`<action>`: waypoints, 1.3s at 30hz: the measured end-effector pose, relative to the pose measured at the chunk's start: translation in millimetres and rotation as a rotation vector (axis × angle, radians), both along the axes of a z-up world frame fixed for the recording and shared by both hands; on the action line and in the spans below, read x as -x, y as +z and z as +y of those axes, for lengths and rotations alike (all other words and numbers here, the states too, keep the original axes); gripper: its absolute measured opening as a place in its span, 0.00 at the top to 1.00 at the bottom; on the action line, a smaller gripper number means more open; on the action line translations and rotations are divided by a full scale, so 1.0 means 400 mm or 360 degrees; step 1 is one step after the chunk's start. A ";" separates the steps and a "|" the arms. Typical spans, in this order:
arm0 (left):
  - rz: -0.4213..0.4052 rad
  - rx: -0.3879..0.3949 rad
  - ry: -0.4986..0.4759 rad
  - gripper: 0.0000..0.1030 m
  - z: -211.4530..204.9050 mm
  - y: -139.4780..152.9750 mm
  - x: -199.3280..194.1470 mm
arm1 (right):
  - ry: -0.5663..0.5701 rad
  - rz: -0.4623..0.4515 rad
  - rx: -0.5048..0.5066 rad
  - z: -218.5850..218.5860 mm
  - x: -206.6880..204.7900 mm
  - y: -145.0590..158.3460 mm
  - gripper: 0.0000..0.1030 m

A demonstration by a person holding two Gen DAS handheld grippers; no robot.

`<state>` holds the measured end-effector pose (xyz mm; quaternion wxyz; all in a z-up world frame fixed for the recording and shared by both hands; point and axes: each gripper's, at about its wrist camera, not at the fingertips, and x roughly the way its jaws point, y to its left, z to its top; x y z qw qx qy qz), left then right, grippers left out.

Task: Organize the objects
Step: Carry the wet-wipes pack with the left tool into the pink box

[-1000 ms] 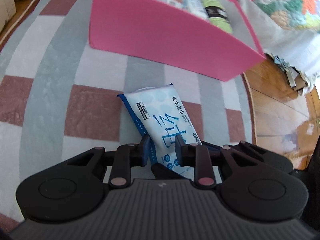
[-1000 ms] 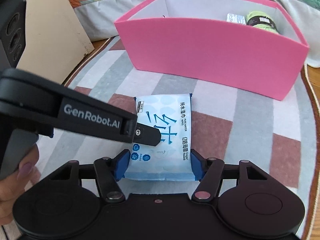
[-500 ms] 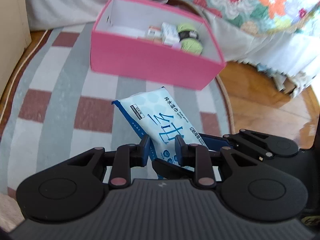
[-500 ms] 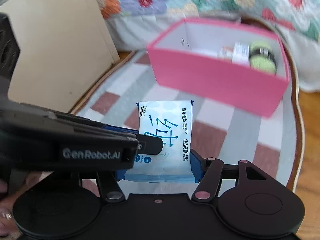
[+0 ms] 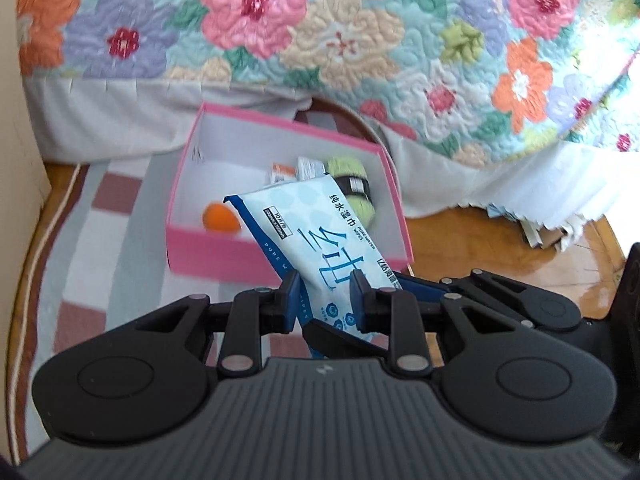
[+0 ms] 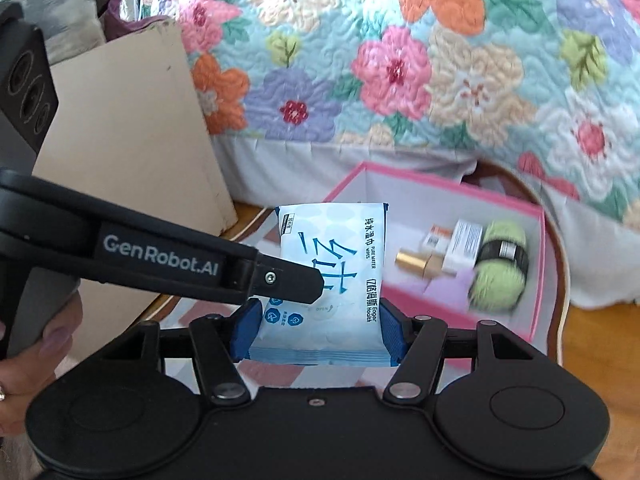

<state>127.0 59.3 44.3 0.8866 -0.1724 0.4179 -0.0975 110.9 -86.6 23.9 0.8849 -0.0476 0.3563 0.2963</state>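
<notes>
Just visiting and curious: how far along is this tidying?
Done: yarn, small cartons, a gold tube and an orange ball lie in the pink box. In hand: both grippers hold the wipes pack in the air. Left: putting it in.

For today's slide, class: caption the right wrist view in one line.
Both grippers, right gripper and left gripper, hold a wet wipes pack before the pink box.

A wooden floor [image 5: 472, 240] is carrying a round woven rug with grey, white and brick-red checks [image 5: 100, 248]. An open pink cardboard box [image 5: 216, 252] is sitting directly on the rug, near its far edge.
</notes>
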 end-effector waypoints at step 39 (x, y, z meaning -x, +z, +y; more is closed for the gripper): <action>0.0344 -0.0335 0.0135 0.76 0.057 -0.286 -0.577 | -0.0074 0.0571 -0.0156 0.054 -0.580 -0.311 0.67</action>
